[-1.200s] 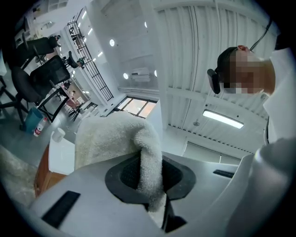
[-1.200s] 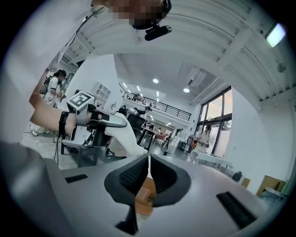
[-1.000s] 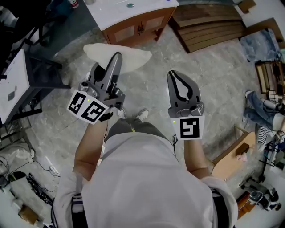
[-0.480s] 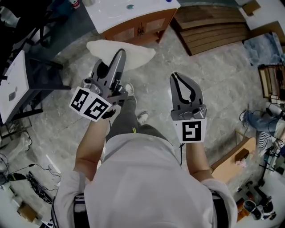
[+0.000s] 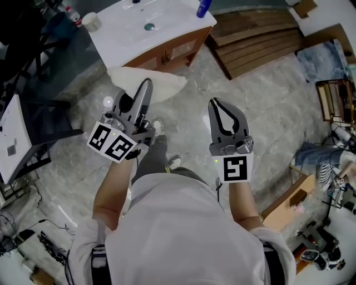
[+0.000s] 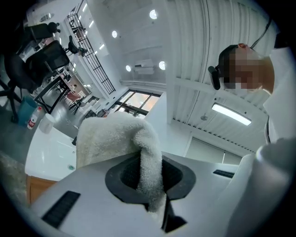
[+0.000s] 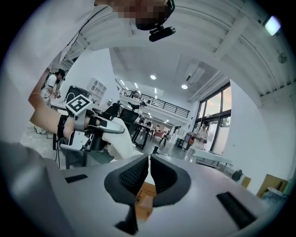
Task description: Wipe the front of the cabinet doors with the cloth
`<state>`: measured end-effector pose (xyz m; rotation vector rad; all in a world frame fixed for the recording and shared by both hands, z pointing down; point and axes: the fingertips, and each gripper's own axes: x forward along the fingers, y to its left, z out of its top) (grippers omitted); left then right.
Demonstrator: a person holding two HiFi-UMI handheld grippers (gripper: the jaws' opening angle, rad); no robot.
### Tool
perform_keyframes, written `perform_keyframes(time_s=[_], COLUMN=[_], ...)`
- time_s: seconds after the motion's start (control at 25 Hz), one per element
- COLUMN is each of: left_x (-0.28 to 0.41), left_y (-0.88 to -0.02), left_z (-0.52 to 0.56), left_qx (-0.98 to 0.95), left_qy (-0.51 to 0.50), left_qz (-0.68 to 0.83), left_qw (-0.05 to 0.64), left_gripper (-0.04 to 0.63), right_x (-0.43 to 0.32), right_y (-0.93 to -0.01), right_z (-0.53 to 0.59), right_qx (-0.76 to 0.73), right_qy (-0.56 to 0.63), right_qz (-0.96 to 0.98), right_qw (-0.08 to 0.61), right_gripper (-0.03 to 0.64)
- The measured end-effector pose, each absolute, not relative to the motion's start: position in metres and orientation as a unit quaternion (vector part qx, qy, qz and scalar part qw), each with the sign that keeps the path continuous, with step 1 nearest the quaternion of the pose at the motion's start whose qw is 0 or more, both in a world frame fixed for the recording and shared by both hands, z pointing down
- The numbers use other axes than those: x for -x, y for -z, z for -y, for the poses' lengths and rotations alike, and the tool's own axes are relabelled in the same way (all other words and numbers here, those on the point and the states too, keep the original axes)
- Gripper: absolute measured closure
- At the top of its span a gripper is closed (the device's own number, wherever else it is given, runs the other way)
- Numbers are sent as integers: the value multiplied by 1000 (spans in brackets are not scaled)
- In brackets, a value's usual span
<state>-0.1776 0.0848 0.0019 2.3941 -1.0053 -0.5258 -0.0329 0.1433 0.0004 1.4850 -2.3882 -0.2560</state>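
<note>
A low wooden cabinet (image 5: 167, 53) with a white sink top (image 5: 139, 28) stands ahead on the floor, its doors facing me. My left gripper (image 5: 147, 84) is shut on a white fluffy cloth (image 5: 167, 84), which hangs in the air short of the doors. In the left gripper view the cloth (image 6: 115, 139) drapes over and down between the jaws, with the sink top (image 6: 46, 152) beyond. My right gripper (image 5: 214, 103) is held beside it, shut on nothing. The right gripper view has the jaws closed together (image 7: 149, 171), and the left gripper (image 7: 88, 127) holds the cloth (image 7: 122, 144) off to the left.
A blue bottle (image 5: 203, 8) and a cup (image 5: 89, 21) stand on the sink top. Stacked wooden boards (image 5: 261, 33) lie right of the cabinet. A dark desk frame (image 5: 44, 111) is at the left, cables (image 5: 50, 239) on the floor, a seated person (image 5: 328, 156) at the far right.
More of the cabinet and its sink top has come into the head view, with the blue bottle now showing. Both grippers keep their pose; the cloth stays held.
</note>
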Motion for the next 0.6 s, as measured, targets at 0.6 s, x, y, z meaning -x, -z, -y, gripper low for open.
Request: perform_keyframes(time_s=[0.6], left_x=[163], left_y=[-18], left_z=[13], left_qx=[-879], left_qy=[167], left_qz=[357], left_qw=[269], left_gripper=[538], right_x=[29], right_y=[-18], right_z=[-42], right_qx=[-491], right_qy=[103], right_qz=[831], right_qw=[240], right_gripper=[575])
